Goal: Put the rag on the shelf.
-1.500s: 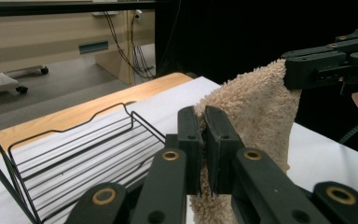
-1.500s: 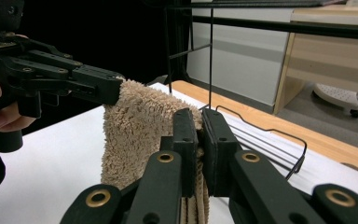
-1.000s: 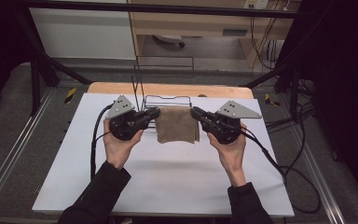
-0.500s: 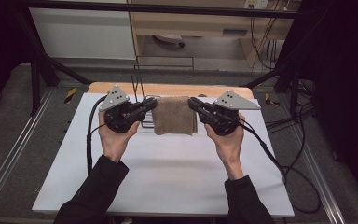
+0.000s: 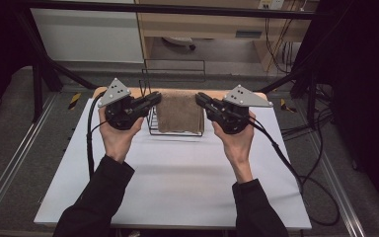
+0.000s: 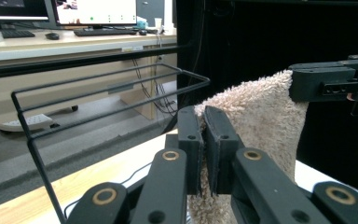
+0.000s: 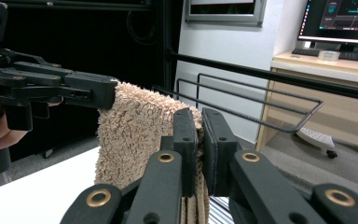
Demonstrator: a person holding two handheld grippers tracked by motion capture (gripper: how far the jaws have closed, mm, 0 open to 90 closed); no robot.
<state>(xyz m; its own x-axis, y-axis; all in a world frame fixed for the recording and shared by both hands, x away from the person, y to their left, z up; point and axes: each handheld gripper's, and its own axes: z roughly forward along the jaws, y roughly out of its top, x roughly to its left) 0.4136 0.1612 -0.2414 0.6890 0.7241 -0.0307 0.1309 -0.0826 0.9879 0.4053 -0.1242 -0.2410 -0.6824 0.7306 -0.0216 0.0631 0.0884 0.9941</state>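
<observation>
Beige terry towel (image 5: 179, 111) hangs stretched between the two grippers, above/just in front of the black wire rack (image 5: 173, 101) at the far edge of the white worktop (image 5: 177, 177). High view: left gripper (image 5: 154, 98) pinches the towel's top left corner, right gripper (image 5: 201, 98) the top right, both at about the same height; cloth drops flat w/ its lower edge near the rack's base. Step in hand looks like draping the towel over the rack's top bar, so IMO: keep both corners level & taut, carry the top edge over the bar, lower evenly so the cloth falls on both sides, let go both together, not one first. Risk: a slack middle snagging on a wire, or the light rack tipping if pulled. Left gripper view: own jaws pressed together w/ a fold of towel (image 6: 256, 135) nipped between them; rack bars (image 6: 107, 95) run off to the left, apart from the jaws; right gripper (image 6: 294, 85) farther off, clamped on the other corner. Right gripper view: own jaws likewise closed tight on the towel (image 7: 140, 140) edge; left gripper (image 7: 112, 95) grips the far corner, rack bars (image 7: 256, 100) behind and to the right, not touching the cloth as far as I can tell.
</observation>
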